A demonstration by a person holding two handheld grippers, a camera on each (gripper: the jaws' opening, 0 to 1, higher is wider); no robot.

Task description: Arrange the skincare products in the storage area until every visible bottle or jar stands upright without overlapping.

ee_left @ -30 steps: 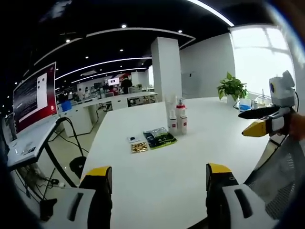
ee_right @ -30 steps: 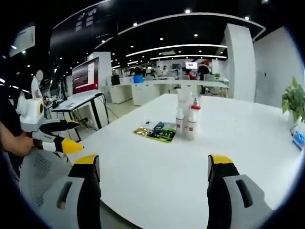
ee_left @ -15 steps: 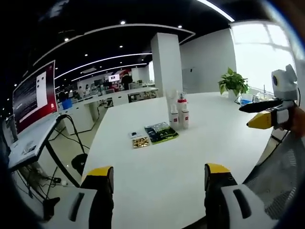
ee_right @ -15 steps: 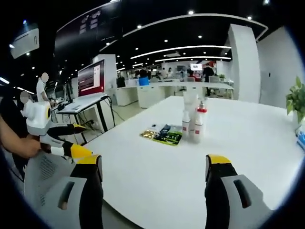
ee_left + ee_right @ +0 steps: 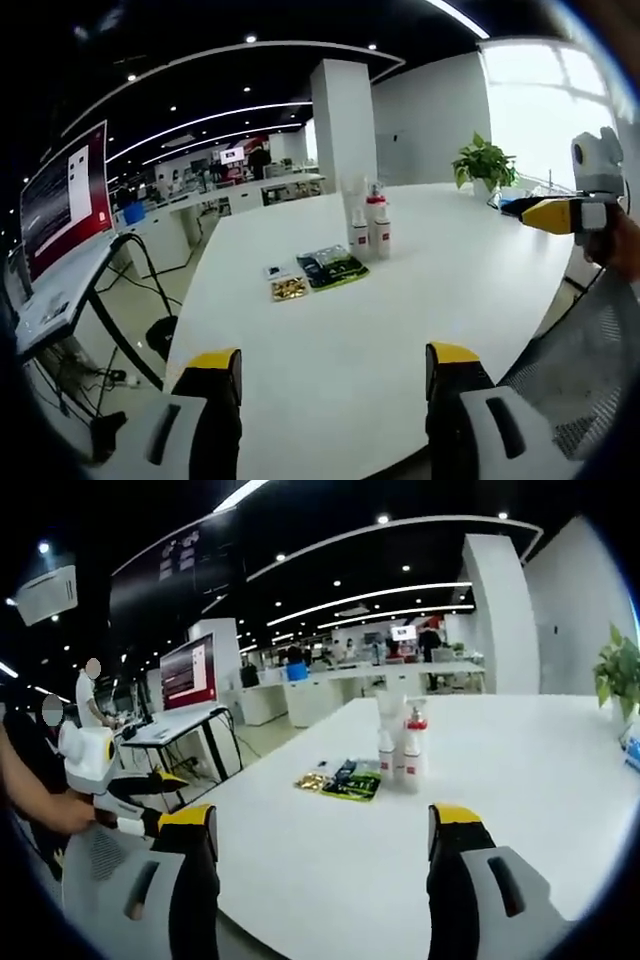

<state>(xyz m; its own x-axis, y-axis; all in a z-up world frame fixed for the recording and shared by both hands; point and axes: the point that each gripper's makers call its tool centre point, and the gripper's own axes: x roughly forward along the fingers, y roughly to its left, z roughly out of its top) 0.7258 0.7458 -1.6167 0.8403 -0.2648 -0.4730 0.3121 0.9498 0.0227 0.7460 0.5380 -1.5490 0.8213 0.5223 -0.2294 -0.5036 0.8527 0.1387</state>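
Skincare bottles [image 5: 368,228] stand in a tight cluster near the middle of the white worktop [image 5: 400,300], well apart from both grippers, and over the last second they have come to look smaller and farther off in both views. Since the whole scene shifts with them, I read that as the cameras drawing back and tilting, not the bottles moving. For the task this means no contact has been made and the arranging has not begun. The left gripper [image 5: 330,410] has its yellow-tipped fingers [image 5: 212,362] wide apart with nothing between them; the right gripper [image 5: 320,880] likewise holds its fingers [image 5: 452,817] spread and empty. In the left gripper view the right gripper has risen a little at the right edge and now looks nearly level. The cluster seems to be a taller clear bottle behind with two shorter white ones in front, one with a red cap [image 5: 416,720]; all appear upright, though they are too small to tell whether they touch. Just beside them lie a green flat packet [image 5: 351,779] and a small gold packet [image 5: 313,781] flat on the worktop.
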